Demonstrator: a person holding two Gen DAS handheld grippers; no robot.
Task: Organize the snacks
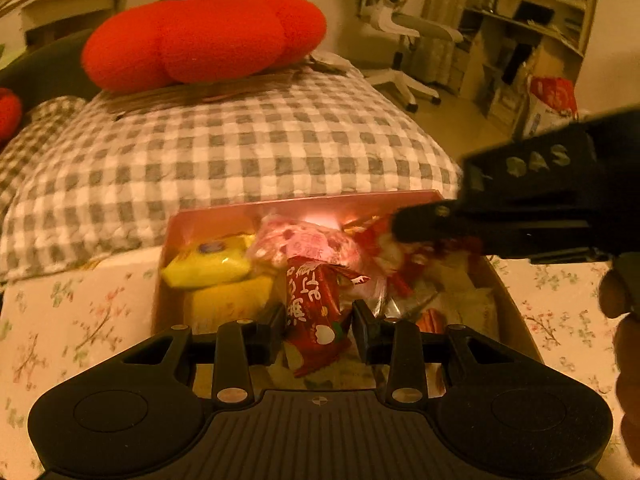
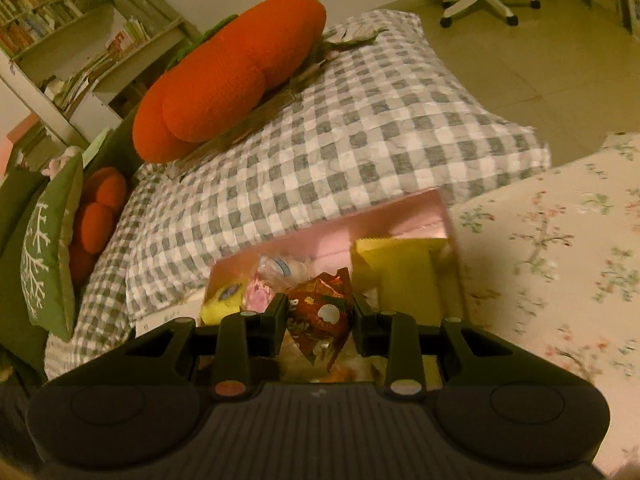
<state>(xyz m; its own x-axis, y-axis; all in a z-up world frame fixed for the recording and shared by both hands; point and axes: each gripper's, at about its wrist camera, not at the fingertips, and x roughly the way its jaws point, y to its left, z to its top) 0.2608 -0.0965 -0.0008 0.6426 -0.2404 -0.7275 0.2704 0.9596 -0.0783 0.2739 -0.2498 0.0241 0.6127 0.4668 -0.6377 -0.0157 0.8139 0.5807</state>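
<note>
A pink box (image 1: 208, 216) full of snacks sits on a floral cloth. It holds a yellow packet (image 1: 208, 266), a pink packet (image 1: 304, 240) and other wrappers. My left gripper (image 1: 318, 330) is shut on a red snack packet (image 1: 316, 312) above the box's near side. My right gripper (image 2: 319, 320) is shut on a dark red-brown snack packet (image 2: 320, 312) over the same box (image 2: 400, 216). The right gripper also shows in the left wrist view (image 1: 416, 226), reaching in from the right over the box, its tips blurred. A yellow box (image 2: 400, 268) lies inside the pink box.
A grey checked quilt (image 1: 240, 140) lies right behind the box, with a large red plush cushion (image 1: 204, 36) on it. The floral cloth (image 2: 560, 240) spreads to the right. A white office chair (image 1: 404, 28) and shelves stand on the floor beyond.
</note>
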